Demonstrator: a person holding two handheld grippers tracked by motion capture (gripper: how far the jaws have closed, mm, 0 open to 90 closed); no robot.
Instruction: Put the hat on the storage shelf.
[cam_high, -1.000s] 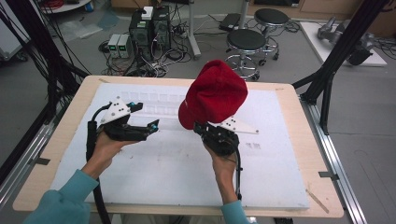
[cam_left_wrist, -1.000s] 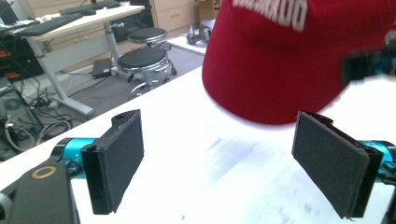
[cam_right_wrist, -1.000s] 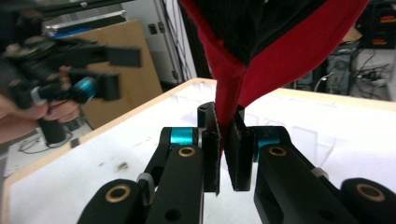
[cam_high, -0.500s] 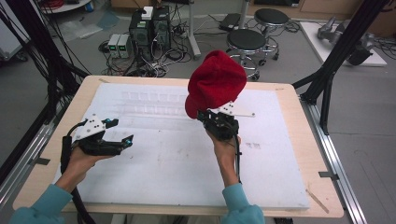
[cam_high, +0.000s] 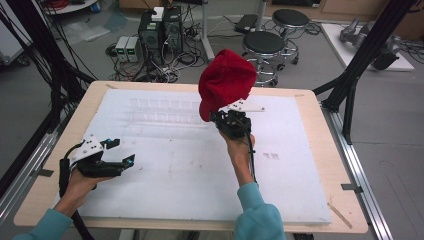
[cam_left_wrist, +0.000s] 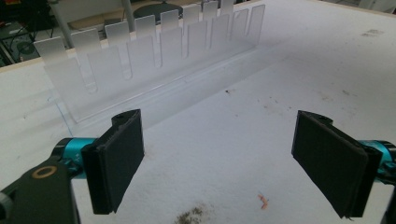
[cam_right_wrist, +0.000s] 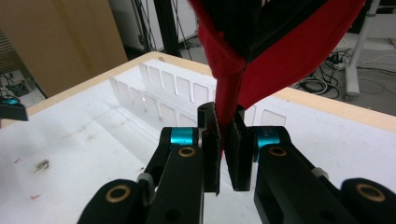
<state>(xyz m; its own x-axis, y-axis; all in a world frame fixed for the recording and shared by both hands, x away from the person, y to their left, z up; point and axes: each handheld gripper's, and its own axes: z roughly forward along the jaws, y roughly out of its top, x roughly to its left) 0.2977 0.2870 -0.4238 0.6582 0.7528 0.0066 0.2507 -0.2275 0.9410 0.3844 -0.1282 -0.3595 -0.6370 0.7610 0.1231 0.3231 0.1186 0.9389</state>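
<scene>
A red knit hat (cam_high: 223, 82) is held up above the middle of the white board, opening downward. My right gripper (cam_high: 229, 120) is shut on its rim. In the right gripper view the two pads (cam_right_wrist: 210, 140) pinch the red rim (cam_right_wrist: 229, 105), and the hat's dark inside shows above. My left gripper (cam_high: 122, 152) hovers low over the board's left side, open, with nothing between its pads (cam_left_wrist: 119, 156). A clear acrylic slotted rack (cam_high: 165, 114) lies on the board's far part; its row of tabs (cam_left_wrist: 154, 51) stands ahead of the left gripper.
The white foam board (cam_high: 200, 165) covers a wooden table (cam_high: 320, 115). Small stains and a crumb (cam_left_wrist: 263, 200) mark the board. Black frame legs (cam_high: 350, 85) stand at the table's right and left. Stools (cam_high: 265, 45) and computers sit on the floor beyond.
My left gripper has drawn back toward the near left of the board. My right gripper has carried the hat a little left and farther from the person.
</scene>
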